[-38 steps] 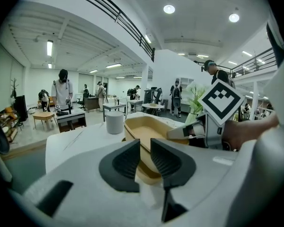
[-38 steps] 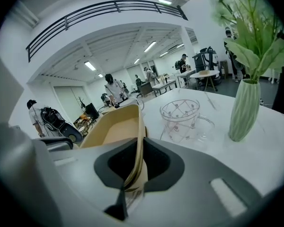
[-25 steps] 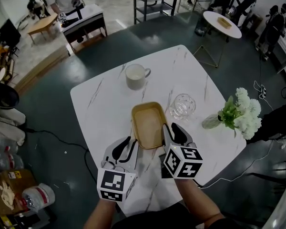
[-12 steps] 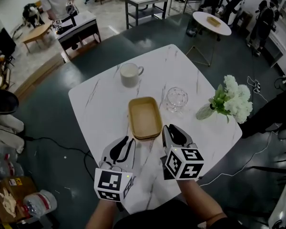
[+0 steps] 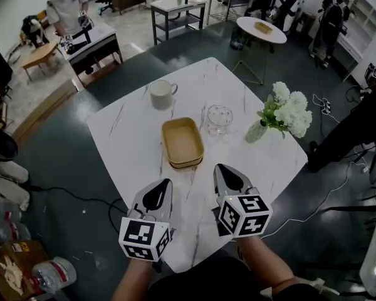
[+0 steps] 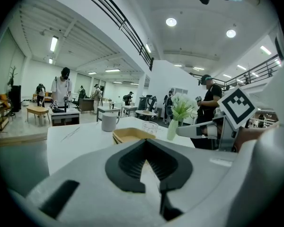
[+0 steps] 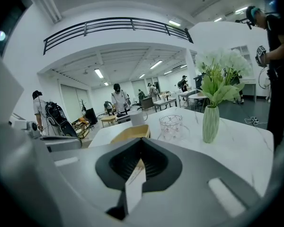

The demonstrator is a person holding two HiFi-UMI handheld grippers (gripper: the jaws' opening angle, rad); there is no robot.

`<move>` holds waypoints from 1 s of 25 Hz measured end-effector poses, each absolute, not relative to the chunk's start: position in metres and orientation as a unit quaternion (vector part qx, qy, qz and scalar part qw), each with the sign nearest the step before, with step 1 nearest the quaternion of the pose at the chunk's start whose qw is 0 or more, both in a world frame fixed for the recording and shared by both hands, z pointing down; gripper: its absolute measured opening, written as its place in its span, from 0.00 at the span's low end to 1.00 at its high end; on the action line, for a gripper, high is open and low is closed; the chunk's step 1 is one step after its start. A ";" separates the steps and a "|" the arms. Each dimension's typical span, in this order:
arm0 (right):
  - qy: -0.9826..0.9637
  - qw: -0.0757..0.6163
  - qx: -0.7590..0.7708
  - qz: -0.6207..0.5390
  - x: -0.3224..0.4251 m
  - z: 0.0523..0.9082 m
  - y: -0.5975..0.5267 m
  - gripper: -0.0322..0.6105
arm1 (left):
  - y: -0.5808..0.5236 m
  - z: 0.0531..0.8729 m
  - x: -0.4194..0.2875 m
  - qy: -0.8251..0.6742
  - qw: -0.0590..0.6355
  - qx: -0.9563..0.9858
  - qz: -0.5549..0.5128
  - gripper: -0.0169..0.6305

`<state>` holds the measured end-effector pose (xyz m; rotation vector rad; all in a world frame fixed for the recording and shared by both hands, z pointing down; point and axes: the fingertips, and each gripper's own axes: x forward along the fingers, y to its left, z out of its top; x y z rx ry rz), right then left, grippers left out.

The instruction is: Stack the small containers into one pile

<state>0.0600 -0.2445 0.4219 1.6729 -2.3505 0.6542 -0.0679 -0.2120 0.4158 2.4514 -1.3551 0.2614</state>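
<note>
The white counter (image 5: 131, 143) carries the tan container pile (image 5: 182, 142) at its centre, nested as one, so the stacking looks finished. At 6 o'clock of the pile, the left tool (image 5: 166, 184) and right tool (image 5: 220, 170) hang clear, each narrowed to a slit and empty. What's left is probably just checking alignment.

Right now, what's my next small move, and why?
Probably just rest both grippers: the containers already sit nested in one pile, the left gripper and right gripper are shut, empty and clear of it; only a mug, glass and vase remain.
</note>
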 end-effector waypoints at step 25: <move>-0.762 0.152 0.583 0.237 0.073 0.467 -0.139 0.05 | -0.135 0.444 -0.086 -0.454 0.174 0.865 0.121 0.01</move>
